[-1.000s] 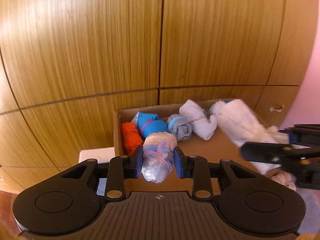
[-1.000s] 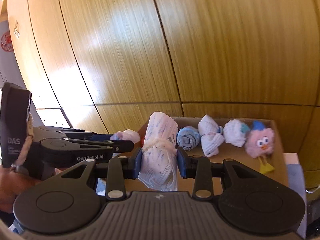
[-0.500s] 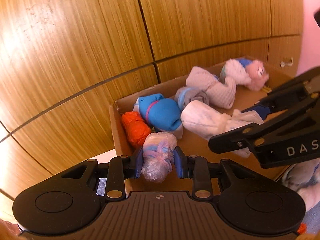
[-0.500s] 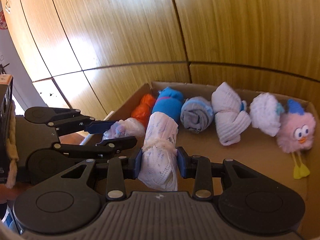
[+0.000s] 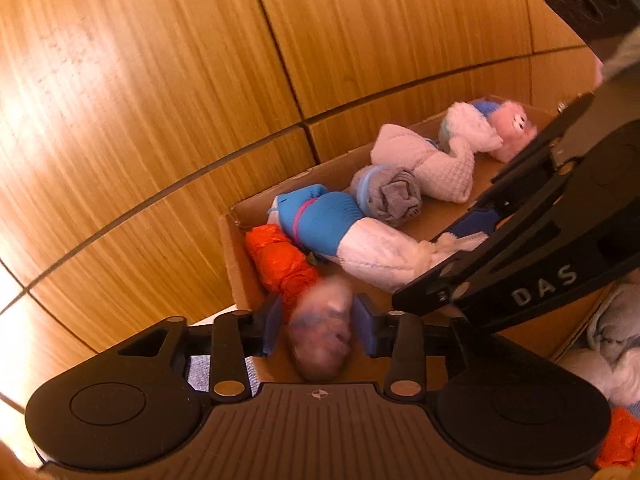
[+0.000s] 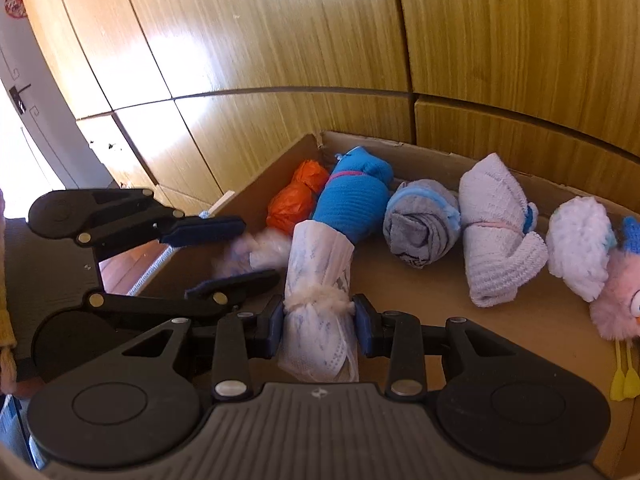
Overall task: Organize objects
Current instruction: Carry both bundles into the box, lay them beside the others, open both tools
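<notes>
My left gripper hangs over the near left corner of the cardboard box. Its jaws are opening. A clear plastic bundle with pink and blue bits sits blurred between the pads, with a gap on each side. My right gripper is shut on a white patterned bundle tied with cream string. That bundle's tip lies against the blue bundle in the box. In the right wrist view the left gripper stands at the left with the plastic bundle loose between its fingers.
A row along the box's back wall: orange bundle, grey roll, white knit roll, fluffy white ball, pink plush toy. Wooden cabinet panels rise behind. More bundles lie outside the box at the right.
The left jaws have parted and the plastic bundle, held tight before, now blurs loose between them. The right gripper has carried its white bundle lower into the box, toward the blue bundle.
</notes>
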